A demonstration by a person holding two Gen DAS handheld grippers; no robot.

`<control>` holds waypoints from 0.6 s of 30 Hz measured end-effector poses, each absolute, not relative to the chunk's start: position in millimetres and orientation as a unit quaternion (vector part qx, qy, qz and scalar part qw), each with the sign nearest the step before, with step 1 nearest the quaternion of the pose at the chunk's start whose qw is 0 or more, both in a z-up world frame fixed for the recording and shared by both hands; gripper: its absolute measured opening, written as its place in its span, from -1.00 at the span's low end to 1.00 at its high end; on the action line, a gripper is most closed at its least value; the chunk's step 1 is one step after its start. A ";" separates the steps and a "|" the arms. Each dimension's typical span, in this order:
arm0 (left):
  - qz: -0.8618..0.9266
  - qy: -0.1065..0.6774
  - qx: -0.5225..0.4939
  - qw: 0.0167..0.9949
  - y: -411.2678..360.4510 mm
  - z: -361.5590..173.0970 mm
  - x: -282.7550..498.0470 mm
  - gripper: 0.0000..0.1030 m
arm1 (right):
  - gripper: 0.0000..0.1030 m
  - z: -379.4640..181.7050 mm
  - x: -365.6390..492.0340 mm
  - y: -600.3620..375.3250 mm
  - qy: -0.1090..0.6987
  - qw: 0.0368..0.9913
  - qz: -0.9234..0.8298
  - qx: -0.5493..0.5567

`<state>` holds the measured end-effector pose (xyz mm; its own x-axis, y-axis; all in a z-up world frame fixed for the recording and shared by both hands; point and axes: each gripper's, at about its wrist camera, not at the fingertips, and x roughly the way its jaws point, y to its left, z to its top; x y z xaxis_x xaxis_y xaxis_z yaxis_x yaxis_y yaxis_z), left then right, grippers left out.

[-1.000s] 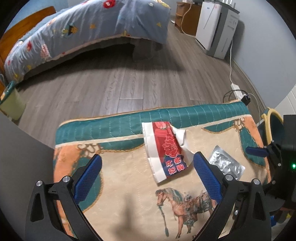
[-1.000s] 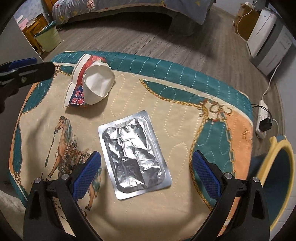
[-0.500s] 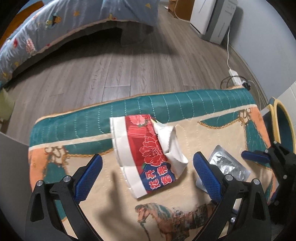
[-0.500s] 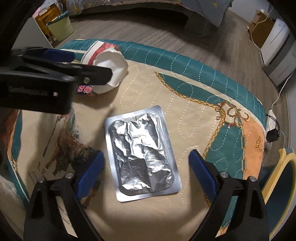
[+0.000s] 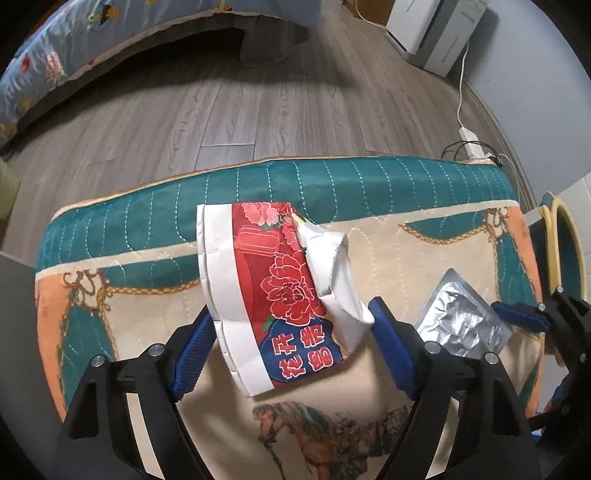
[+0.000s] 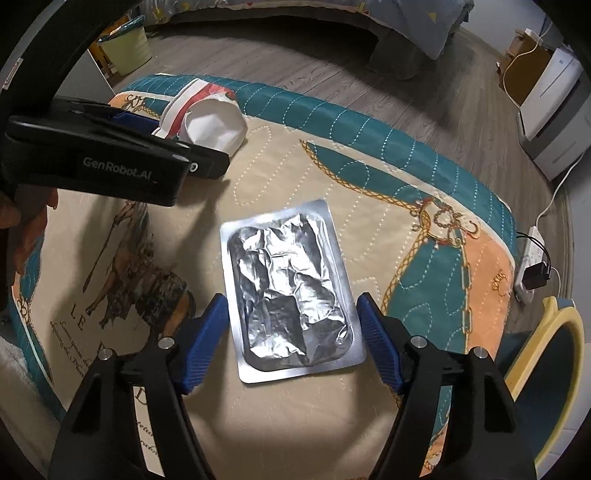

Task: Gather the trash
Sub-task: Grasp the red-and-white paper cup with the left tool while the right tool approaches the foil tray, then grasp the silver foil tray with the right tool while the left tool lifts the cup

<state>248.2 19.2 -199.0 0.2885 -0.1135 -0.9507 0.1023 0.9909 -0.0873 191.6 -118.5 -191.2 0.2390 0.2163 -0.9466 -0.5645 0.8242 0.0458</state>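
A torn red and white paper packet (image 5: 273,295) lies on the horse-print quilted cloth (image 5: 388,251). My left gripper (image 5: 291,343) points down over it. Its jaws are closing, with the packet's near end between the blue pads, which stand right at its edges. A flat silver foil pack (image 6: 291,291) lies further right. My right gripper (image 6: 293,332) straddles its near end, jaws closing, pads close beside its long edges. The right wrist view shows the left gripper's black body (image 6: 110,158) beside the packet (image 6: 210,118). The left wrist view shows the foil pack (image 5: 465,321).
A blue bin with a yellow rim (image 6: 546,369) stands off the cloth's right end. Behind is wood floor (image 5: 221,110), a bed with a flowered quilt (image 5: 55,55), a white appliance (image 5: 436,33) and a power strip (image 6: 532,258). A pale green bin (image 6: 125,48) stands at far left.
My left gripper came down and in over the red packet, and its jaws narrowed around it. My right gripper's jaws narrowed around the foil pack. The left gripper's body entered the right wrist view.
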 end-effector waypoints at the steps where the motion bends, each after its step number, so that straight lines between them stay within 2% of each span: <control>1: -0.069 0.590 -0.005 0.805 18.6 -196.8 246.4 0.57 | 0.37 -188.6 190.8 -120.1 0.561 0.774 0.251 -0.152; 18: -0.098 0.494 0.001 0.864 -15.4 -111.6 211.2 0.57 | 0.37 -118.7 166.2 -177.1 0.510 0.832 0.196 -0.100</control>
<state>211.2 -15.4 -111.6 0.4926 -0.1676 -0.8539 0.1705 0.9809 -0.0941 166.2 -177.1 -118.7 0.4035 0.2237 -0.8872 -0.4280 0.9032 0.0331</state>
